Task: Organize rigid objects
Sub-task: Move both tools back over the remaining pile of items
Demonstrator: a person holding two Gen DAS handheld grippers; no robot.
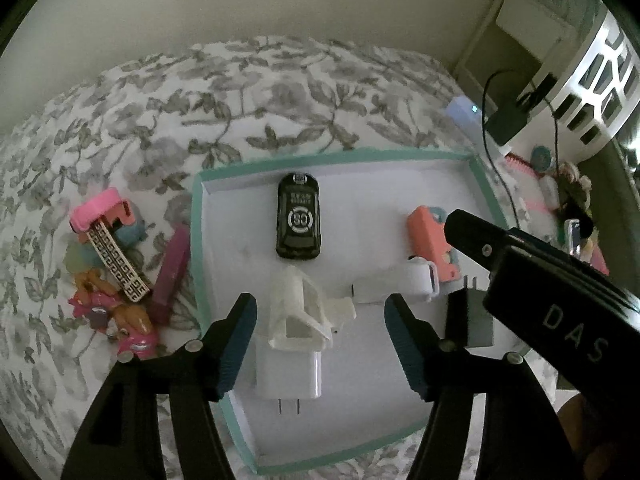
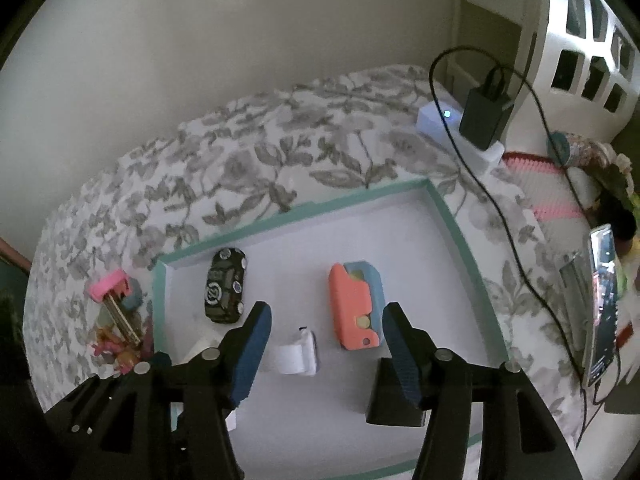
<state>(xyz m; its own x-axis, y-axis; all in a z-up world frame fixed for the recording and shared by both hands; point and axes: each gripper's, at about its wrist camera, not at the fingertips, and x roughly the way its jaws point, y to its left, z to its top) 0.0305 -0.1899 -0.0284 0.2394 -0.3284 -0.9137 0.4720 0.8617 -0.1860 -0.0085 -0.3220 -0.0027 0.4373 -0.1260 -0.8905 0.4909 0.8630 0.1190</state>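
Two grippers: both hang over the tray with jaws parted and pressing on nothing; the left gripper (image 1: 320, 344) straddles the white pieces, the right gripper (image 2: 326, 354) hangs over the middle of the tray floor.
Tray: the teal-rimmed tray (image 1: 198, 240) lies on the floral bedspread (image 1: 140, 120) and already holds most of the rigid items, spaced apart.
White charger: the plug-in charger (image 1: 288, 376) lies between the left jaws, prongs toward the camera, free of both pads; the white open-frame piece (image 1: 300, 312) rests on its far end.
Black adapter: a dark block (image 2: 394, 394) sits by the right gripper's right finger, inside the tray.
Orange holder: the orange-and-blue piece (image 2: 356, 308) lies flat in the tray, beyond the right gripper.
Toy car: the black toy car (image 1: 298, 216) is parked near the tray's far wall.
White clip: a small white clip (image 2: 298, 354) sits between the right jaws, untouched.
Loose pile: pink and patterned pieces (image 1: 112, 264) wait on the bedspread, just left of the tray.
Advice: probably both items are set down; lift each gripper straight up before swinging left, so the pads do not drag the frame piece or the clip.
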